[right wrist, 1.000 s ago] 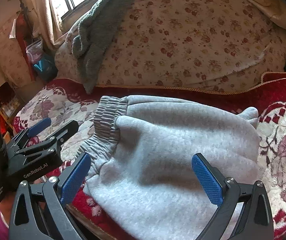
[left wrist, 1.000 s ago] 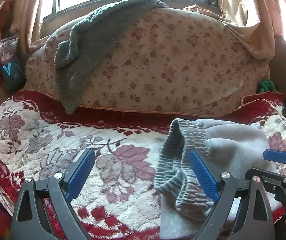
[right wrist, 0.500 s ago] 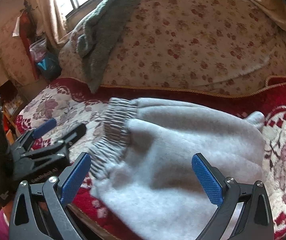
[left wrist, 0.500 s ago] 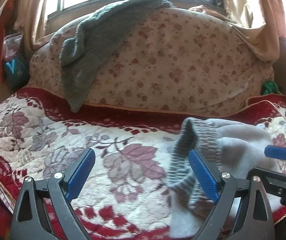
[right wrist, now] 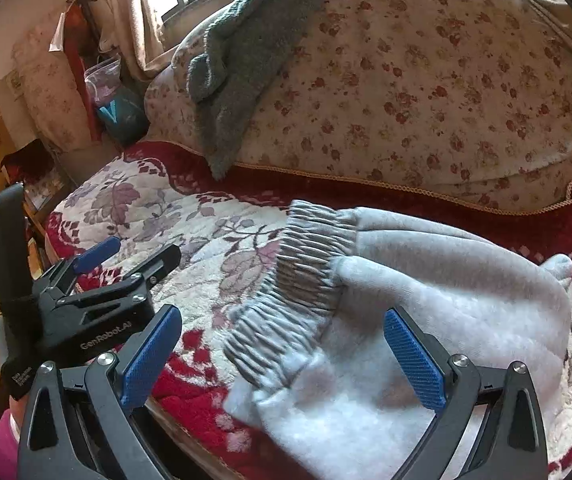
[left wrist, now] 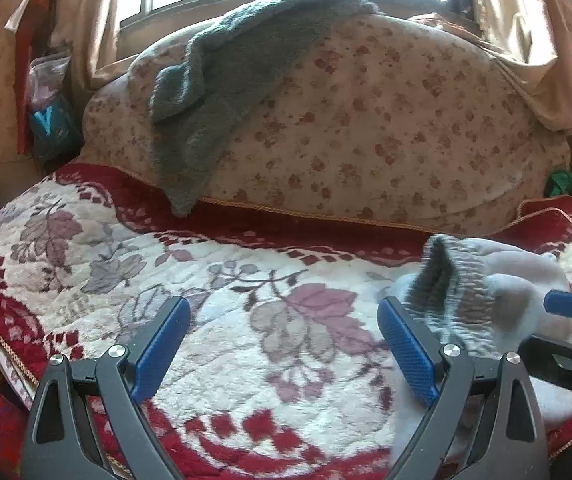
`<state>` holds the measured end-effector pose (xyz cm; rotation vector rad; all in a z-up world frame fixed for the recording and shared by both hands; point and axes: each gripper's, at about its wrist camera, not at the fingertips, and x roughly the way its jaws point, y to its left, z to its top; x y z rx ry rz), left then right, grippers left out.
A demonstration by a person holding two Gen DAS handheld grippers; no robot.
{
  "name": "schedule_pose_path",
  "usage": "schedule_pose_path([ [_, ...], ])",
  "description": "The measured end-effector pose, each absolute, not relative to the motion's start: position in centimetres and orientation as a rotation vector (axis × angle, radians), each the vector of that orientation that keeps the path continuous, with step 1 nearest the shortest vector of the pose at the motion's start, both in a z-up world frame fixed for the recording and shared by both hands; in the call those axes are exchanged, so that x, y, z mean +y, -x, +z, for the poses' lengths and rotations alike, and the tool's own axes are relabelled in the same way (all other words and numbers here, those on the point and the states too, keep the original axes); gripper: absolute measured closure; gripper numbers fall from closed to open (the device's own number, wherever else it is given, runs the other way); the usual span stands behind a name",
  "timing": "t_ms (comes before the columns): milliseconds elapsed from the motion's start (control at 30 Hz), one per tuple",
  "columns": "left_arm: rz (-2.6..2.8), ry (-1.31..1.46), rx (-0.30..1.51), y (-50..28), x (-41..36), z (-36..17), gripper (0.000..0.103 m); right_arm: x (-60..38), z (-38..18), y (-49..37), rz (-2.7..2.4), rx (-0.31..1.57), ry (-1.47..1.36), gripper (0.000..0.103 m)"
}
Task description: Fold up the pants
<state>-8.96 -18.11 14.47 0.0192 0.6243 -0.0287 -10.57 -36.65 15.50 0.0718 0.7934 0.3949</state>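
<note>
- The grey pants (right wrist: pixel 425 300) lay bunched in a folded heap on the red-and-white floral quilt (left wrist: pixel 166 280), toward its front edge and right side.
- Their fabric looked soft and fleecy, pale grey, with rounded folds rather than flat creases.
- The ribbed elastic waistband (right wrist: pixel 305 268) faced left, gathered into tight pleats; in the left wrist view it stood up partly open (left wrist: pixel 445 280), dark inside.
- The right gripper (right wrist: pixel 282 356) was above the heap, jaws spread wide, holding nothing.
- The left gripper (left wrist: pixel 282 344) was spread wide over bare quilt just left of the pants, its right blue pad (left wrist: pixel 405 352) near the waistband.
- A dark grey towel (left wrist: pixel 246 60) draped over the flowered bolster (left wrist: pixel 385 120) behind.
</note>
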Motion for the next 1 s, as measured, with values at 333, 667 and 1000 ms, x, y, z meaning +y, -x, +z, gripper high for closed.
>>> schedule_pose_path([
  [333, -0.217, -0.051, 0.609, 10.3, -26.8, 15.4, 0.009, -45.4, 15.3, 12.0, 0.152, 0.782, -0.094, 0.0],
  [667, -0.277, -0.098, 0.629, 10.5, -30.8, 14.7, 0.009, -50.0, 14.2, 12.9, 0.078, 0.798, -0.167, 0.0],
  [1000, -0.312, -0.127, 0.588, 11.1, -32.1, 14.7, 0.009, -51.1, 13.9, 13.4, 0.062, 0.8, -0.205, 0.0],
])
